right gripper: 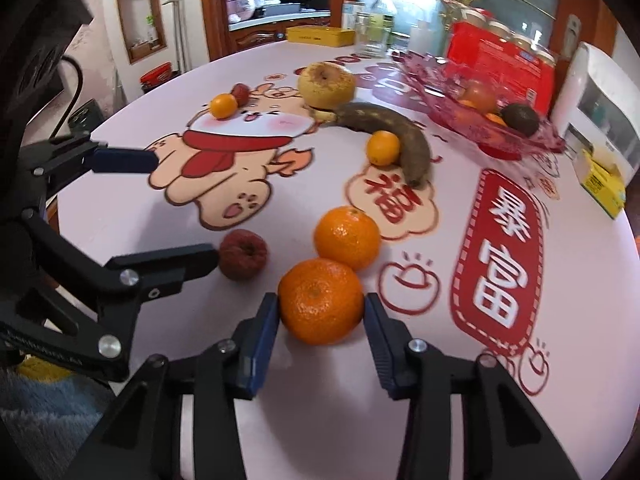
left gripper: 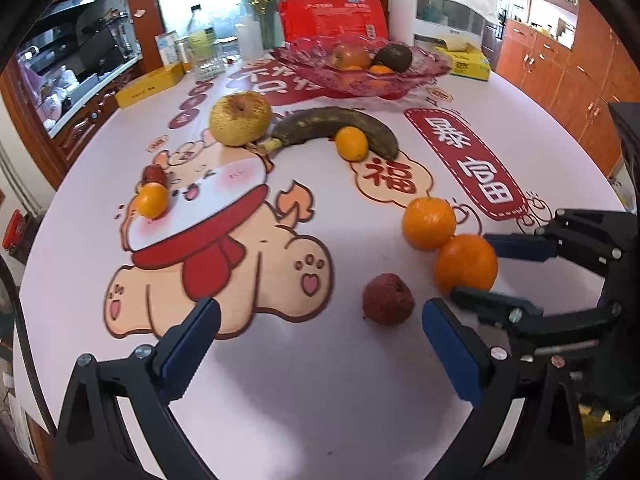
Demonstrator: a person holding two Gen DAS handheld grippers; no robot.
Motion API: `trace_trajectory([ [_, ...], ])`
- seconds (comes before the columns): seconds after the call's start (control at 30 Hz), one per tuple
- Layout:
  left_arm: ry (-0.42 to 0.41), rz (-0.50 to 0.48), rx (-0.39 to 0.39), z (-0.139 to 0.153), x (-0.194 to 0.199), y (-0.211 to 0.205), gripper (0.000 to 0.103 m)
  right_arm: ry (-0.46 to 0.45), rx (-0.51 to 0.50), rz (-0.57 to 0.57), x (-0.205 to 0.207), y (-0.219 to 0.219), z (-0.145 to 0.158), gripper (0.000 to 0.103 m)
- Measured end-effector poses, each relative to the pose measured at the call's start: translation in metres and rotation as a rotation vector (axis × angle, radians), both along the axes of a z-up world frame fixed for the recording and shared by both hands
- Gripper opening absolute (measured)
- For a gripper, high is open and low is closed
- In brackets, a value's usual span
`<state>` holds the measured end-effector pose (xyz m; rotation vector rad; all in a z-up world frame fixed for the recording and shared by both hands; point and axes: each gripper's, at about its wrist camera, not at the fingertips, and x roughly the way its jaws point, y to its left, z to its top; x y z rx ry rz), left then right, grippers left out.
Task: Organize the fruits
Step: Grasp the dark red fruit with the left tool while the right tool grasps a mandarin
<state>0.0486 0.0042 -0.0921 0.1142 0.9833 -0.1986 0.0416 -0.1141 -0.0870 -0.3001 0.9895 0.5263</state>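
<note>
My right gripper (right gripper: 322,312) sits low over the table, its blue-padded fingers (right gripper: 262,344) on either side of the near round orange mandarin (right gripper: 321,300). Both pads meet the peel, so I read this as a grip on the fruit, jaws narrowed to its width. The mandarin rests on the white printed tablecloth (right gripper: 320,420).

A second orange mandarin (right gripper: 347,237) lies just behind the held one, touching it. To the left sits a small wrinkled dark-red fruit (right gripper: 243,254), right at the tip of one finger of my left gripper (left gripper: 320,332); I cannot tell whether they touch.

My left gripper hangs over the cloth with jaws wide apart, nothing between them. From its camera the dark-red fruit (left gripper: 388,299) lies ahead, near the right-hand finger.

Further back:
- blackened curved banana (right gripper: 384,132), a small orange citrus (right gripper: 383,148) against its inner curve
- large yellow-brown russet pear (right gripper: 326,84), touching the banana's stem end
- another small orange citrus (right gripper: 223,105) with a small red fruit (right gripper: 241,93) beside it, over the cartoon print's head

At the far side stands a pink translucent fruit dish (right gripper: 516,144), holding a reddish apple (right gripper: 480,96), a dark round fruit (right gripper: 520,119) and some orange pieces. A red carton of jars (right gripper: 496,60) stands behind the dish.
</note>
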Motion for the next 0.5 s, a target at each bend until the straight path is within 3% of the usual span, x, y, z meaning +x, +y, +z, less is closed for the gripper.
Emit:
trace_trajectory([
  [0.07, 0.009, -0.015, -0.008, -0.003, 0.001, -0.004, 0.1, 0.01, 0.011, -0.032, 0.002, -0.011, 0.0, 0.043],
  [0.17, 0.026, -0.042, -0.021, -0.008, 0.003, -0.013, 0.089, 0.023, 0.032, -0.067, 0.005, -0.022, -0.001, 0.043],
  [0.37, 0.076, -0.073, -0.021, -0.019, 0.01, -0.028, 0.056, 0.027, 0.046, -0.093, 0.005, -0.032, -0.001, 0.043],
  [0.43, 0.093, -0.083, -0.019, -0.023, 0.01, -0.031, 0.039, 0.027, 0.048, -0.094, 0.005, -0.032, -0.001, 0.043],
  [0.5, 0.096, -0.086, -0.016, -0.025, 0.01, -0.033, 0.032, 0.027, 0.047, -0.094, 0.005, -0.032, -0.001, 0.043],
])
